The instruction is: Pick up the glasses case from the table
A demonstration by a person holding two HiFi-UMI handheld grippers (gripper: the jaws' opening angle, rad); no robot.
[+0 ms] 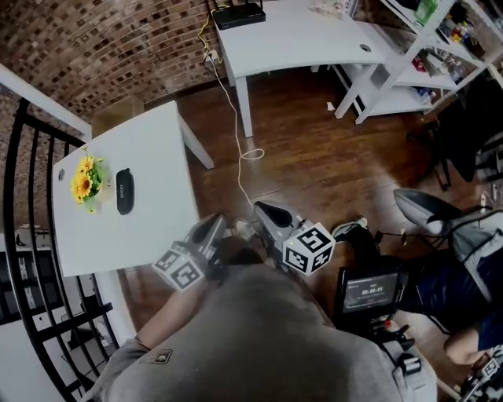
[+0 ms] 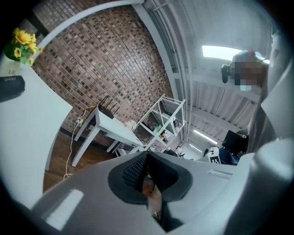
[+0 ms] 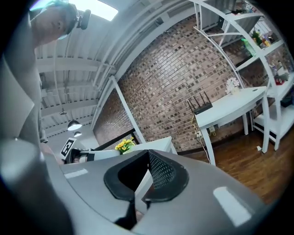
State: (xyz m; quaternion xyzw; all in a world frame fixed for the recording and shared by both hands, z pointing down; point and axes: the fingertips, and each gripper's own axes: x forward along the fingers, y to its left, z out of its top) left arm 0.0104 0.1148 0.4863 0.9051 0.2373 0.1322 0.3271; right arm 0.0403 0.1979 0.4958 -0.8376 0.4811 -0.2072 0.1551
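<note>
The black glasses case point(image 1: 124, 191) lies flat on the small white table point(image 1: 149, 228) at the left, right beside a bunch of yellow flowers point(image 1: 85, 180). Both grippers hover close to my body over the wooden floor, right of the table and well apart from the case. My left gripper point(image 1: 214, 224) is shut with nothing in it, and the right gripper point(image 1: 262, 208) is shut and empty too. In the left gripper view the case point(image 2: 10, 86) shows at the far upper left, beyond the closed jaws point(image 2: 147, 155). In the right gripper view the flowers point(image 3: 124, 145) show, but the case is hidden.
A white desk point(image 1: 299, 39) with a black router point(image 1: 238, 15) stands at the back. A white shelf unit point(image 1: 440, 55) is at the right. A white cable point(image 1: 240, 141) trails over the floor. A black railing point(image 1: 23, 235) borders the table's left side. A screen device point(image 1: 368, 289) sits at lower right.
</note>
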